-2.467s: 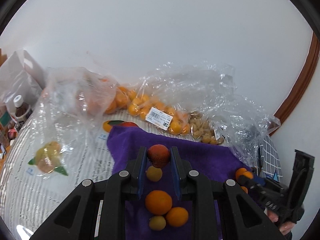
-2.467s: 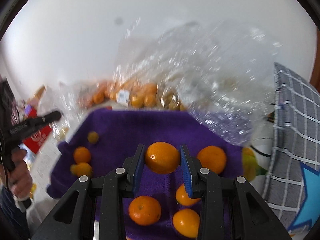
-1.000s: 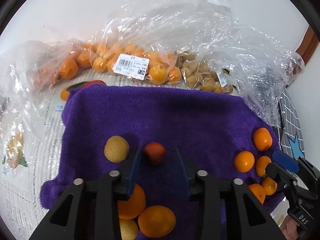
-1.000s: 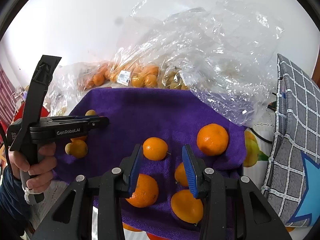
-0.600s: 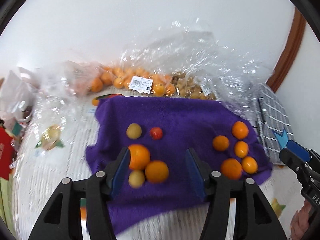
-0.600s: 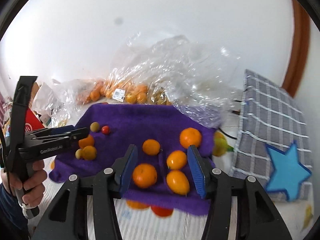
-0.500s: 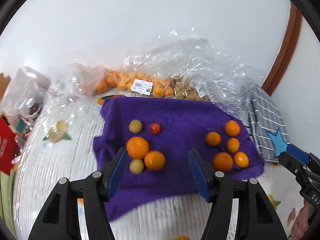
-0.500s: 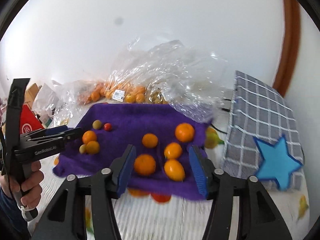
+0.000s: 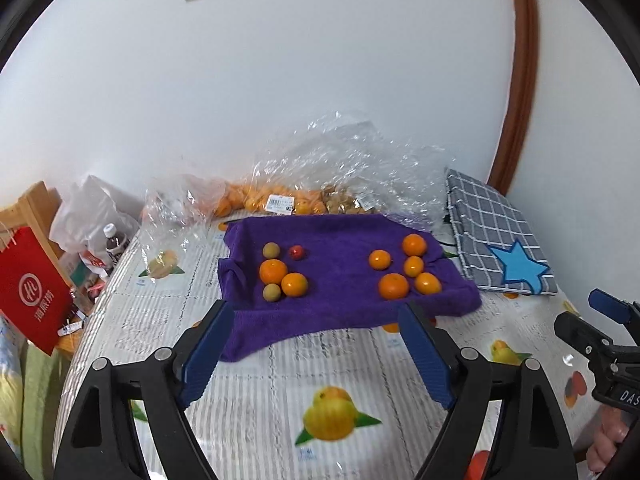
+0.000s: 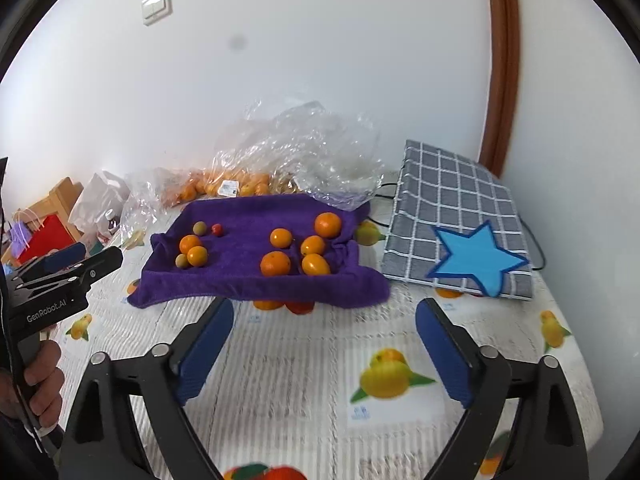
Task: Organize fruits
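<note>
Two groups: fruit lies in two clusters on the purple towel [image 9: 344, 312], well apart from each other.
Left cluster: two oranges [image 9: 273, 271], two small yellow-green fruits [image 9: 271, 249] and one small red fruit [image 9: 296, 252], close together near the towel's left side.
Right cluster: five oranges [image 9: 394, 285], close together near the towel's right edge.
Left gripper [image 9: 316, 354]: fingers spread wide, nothing between them; it hangs over the table, short of the towel's near edge.
Right gripper [image 10: 324, 350]: fingers spread wide, holding nothing; also above the table, short of the towel.
Table [image 10: 304, 384]: covered by a white striped cloth with printed fruit pictures.
Behind towel: clear plastic bags [image 9: 352, 160] against the wall, some holding small oranges and a pale brown fruit; one bag carries a white label [image 9: 280, 203].
Right of towel: grey checked cloth with a blue star [image 10: 460, 224], just beside the towel's right edge.
Left of table: red paper bag [image 9: 28, 292], a white plastic bag [image 9: 88, 208] and a bottle [image 9: 114, 240].
Wall: white, with a light switch [image 10: 157, 6]; brown door frame [image 9: 520, 80] at right.
Obstruction: nothing lies between either gripper and the fruit.
</note>
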A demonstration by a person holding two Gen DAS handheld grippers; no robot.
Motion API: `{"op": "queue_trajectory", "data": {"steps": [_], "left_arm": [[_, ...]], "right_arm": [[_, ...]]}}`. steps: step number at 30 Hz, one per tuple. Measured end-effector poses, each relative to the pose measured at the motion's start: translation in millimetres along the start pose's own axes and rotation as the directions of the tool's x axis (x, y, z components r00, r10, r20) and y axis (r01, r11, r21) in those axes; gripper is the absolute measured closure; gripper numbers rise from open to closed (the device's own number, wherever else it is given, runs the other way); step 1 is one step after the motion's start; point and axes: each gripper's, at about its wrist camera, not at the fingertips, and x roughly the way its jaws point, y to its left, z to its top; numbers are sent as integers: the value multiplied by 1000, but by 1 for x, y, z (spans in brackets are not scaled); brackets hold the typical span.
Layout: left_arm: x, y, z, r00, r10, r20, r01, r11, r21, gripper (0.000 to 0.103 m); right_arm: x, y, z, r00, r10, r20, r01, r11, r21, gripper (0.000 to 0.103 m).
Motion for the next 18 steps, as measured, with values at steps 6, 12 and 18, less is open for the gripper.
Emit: {"op": "queue_trajectory", "data": {"steps": [6, 12, 18], "left_arm": [[-24, -1, -6, 1000, -2, 25, 2, 999, -32, 14], [-37, -3, -11, 999, 8, 49, -6, 1000, -31, 14], [-43, -3, -11, 998, 13, 62, -11, 999, -33, 14]], "right_arm": [[-31, 0, -12, 999, -30, 33, 30, 1000, 4, 6], [-46, -3, -18, 998, -49, 45, 48, 998, 29, 6], [-53, -7, -21, 997, -43, 66, 40, 998, 42, 6]]}}
